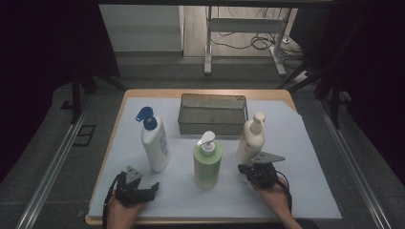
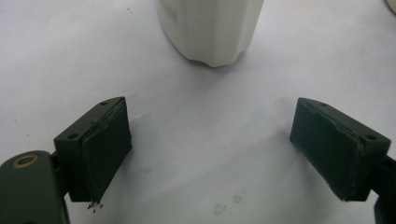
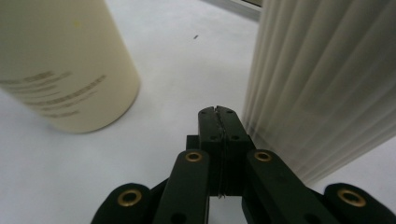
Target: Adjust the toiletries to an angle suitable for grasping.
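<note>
The right gripper (image 3: 219, 112) has its jaws pressed flat together with nothing between them, the tip low over the desk. In the right gripper view a ribbed, cream pump bottle (image 3: 322, 88) rises just beside the jaws at two o'clock, and the smooth green pump bottle (image 3: 56, 70) stands a little farther off at ten o'clock. From the high view the right gripper (image 1: 249, 168) sits at the foot of the cream pump bottle (image 1: 250, 139), which stands upright at five o'clock from the wire-mesh basket (image 1: 213, 114).

The left gripper (image 2: 210, 149) has its jaws spread wide and bare over white paper, with the base of the white bottle with a blue pump (image 2: 210, 30) at twelve o'clock, apart from the pads. In the high view that bottle (image 1: 155, 143) stands just beyond the left gripper (image 1: 143, 190).

I judge the cream bottle to be the thing in hand. It looks like stiff plastic, tall and narrow-footed, so a push up high would likely tip it. Its fluted wall should give the pads some bite; the body's middle seems the best hold, not the pump head. The weight depends on its fill, which I cannot tell. The closed jaws would have to open first.
</note>
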